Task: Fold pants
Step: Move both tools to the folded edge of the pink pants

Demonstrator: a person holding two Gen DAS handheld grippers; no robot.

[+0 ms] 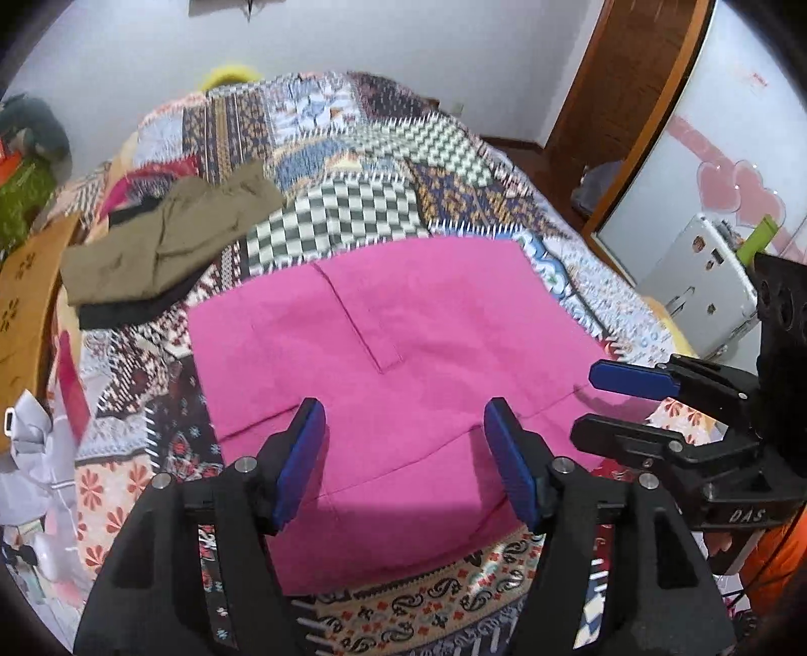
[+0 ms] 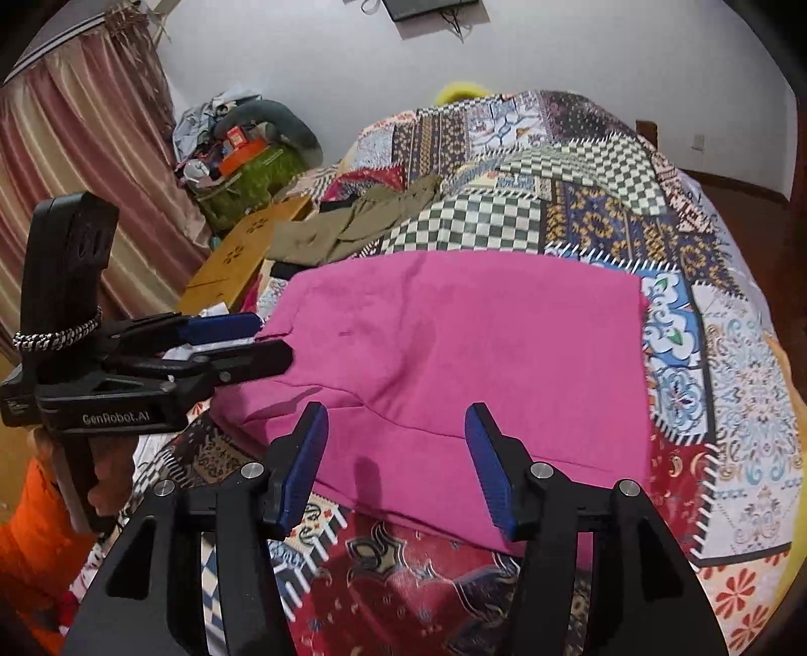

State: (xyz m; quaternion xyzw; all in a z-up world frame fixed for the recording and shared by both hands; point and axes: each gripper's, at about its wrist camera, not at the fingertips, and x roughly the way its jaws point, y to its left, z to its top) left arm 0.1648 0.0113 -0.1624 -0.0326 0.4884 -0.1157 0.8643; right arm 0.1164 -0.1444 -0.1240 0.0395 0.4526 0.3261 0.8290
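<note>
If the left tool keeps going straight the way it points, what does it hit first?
Likely the pink pants right ahead of the open left tool, before the quilt; depth is uncertain.

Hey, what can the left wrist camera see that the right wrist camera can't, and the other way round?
Only the left wrist view shows the wooden door frame, the pink heart stickers and a white appliance at the right. Only the right wrist view shows the striped curtain and the dark wall-mounted object up top. Both show the pink pants lying flat on the patchwork bedspread, the olive pants further back, and both open grippers, left and right, holding nothing.
</note>
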